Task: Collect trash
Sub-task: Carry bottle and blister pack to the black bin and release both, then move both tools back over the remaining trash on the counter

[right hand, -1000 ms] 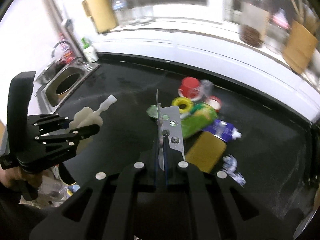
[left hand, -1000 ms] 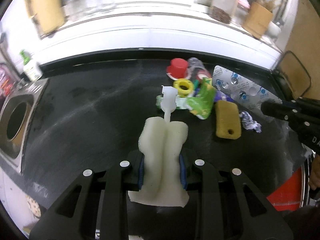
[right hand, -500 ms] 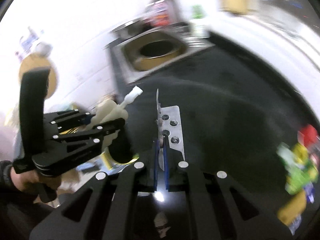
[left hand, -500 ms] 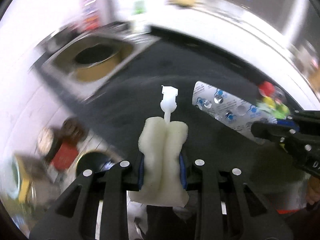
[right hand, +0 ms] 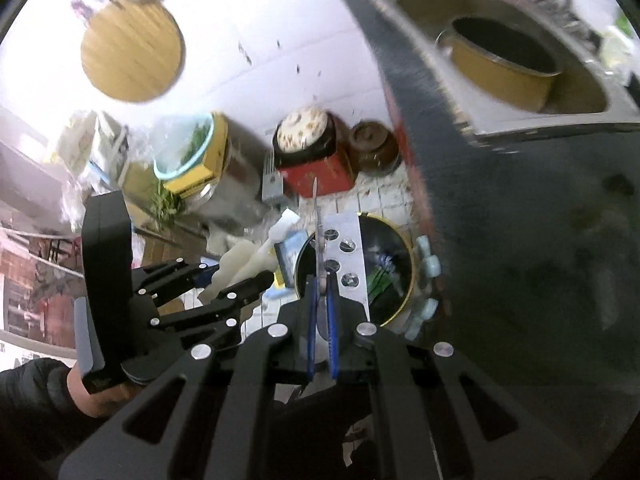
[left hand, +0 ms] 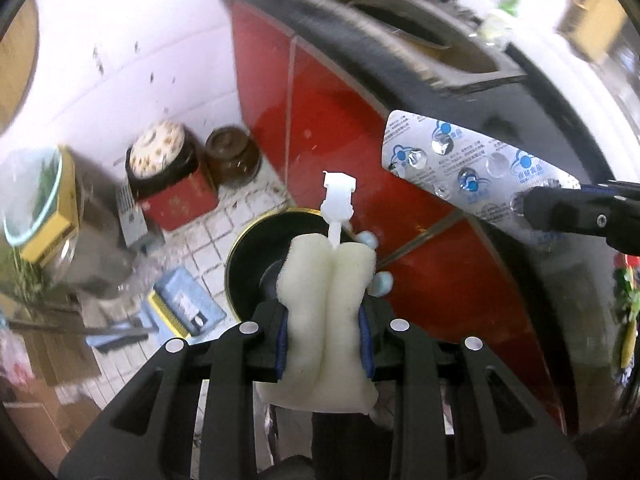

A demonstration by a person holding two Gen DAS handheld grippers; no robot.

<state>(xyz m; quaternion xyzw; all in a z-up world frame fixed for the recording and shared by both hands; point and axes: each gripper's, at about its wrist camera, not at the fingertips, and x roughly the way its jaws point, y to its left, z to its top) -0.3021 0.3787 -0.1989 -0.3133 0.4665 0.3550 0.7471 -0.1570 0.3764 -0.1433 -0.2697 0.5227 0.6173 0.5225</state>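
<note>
sink pan (right hand: 504,60) only in right view

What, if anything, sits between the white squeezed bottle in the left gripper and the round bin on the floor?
Nothing visible. The left gripper holds the white bottle over the open mouth of the bin. The right gripper holds the pill sheet off to the side, by the red cabinet.

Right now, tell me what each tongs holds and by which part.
Left tongs: squashed white foam piece with a white plastic nozzle, pinched across its middle. Right tongs: silver foil blister pack, clamped at one end.
</note>
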